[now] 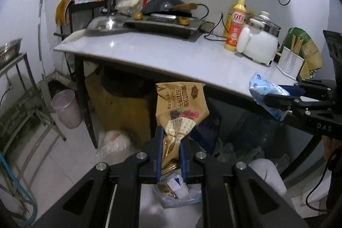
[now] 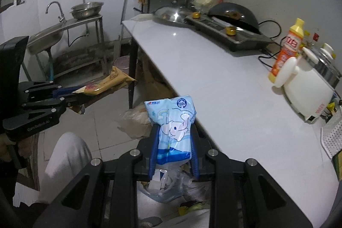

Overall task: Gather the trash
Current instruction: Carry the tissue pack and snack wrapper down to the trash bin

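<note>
Now I am holding one piece of trash in each claw. My left claw (image 1: 171, 142) is clenched on the lower part of a brown cracker bag (image 1: 180, 108), which is standing up in the middle of the left view. My right claw (image 2: 174, 142) is grasping a blue tissue pack (image 2: 173, 129) between its blue pads, in the lower middle of the right view. Under both claws, at the bottom of each frame, a clear plastic bag (image 1: 181, 193) with some paper scraps inside is lying on the floor; I judge it is the place for the trash.

Several things can go wrong. The cracker bag is being pinched only at its thin crumpled end, so it can slip out or bend over and fall beside the plastic bag. The mouth of that bag looks soft and not well open, so a dropped piece can land on its edge and slide onto the floor. Also the white table (image 2: 224, 87) edge is near the tissue pack, and the pack can catch on it.
</note>
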{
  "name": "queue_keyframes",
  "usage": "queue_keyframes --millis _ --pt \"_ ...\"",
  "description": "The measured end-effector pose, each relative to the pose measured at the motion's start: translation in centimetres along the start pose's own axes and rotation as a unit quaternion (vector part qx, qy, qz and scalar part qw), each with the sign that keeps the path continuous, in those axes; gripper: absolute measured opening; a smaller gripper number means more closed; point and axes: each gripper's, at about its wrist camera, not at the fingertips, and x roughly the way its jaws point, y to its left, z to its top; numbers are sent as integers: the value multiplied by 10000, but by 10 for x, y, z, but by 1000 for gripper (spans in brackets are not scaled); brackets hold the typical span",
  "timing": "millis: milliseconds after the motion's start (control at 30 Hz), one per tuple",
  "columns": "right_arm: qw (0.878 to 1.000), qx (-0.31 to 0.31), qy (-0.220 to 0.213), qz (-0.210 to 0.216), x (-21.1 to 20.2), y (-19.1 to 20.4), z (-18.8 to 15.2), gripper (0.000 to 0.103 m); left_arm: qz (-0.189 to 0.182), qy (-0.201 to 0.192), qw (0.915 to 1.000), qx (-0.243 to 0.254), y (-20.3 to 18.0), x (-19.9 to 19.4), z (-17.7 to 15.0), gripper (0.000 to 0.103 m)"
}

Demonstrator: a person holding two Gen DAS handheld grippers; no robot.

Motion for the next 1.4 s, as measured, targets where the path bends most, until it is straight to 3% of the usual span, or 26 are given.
queue_keyframes --millis 467,800,1200,1400 --pt "9978 -294 497 317 57 52 -30 24 -50 428 9982 -411 33 28 -60 12" --pt "9934 -338 948 556 107 64 -65 24 -89 1038 9924 -658 44 78 -99 13" --pt "9861 129 1492 714 174 29 -110 24 -333 1824 9810 -567 20 155 -126 14" --pt "9801 506 1763 753 209 1 -139 24 -497 2312 9705 -460 -3 206 -146 16"
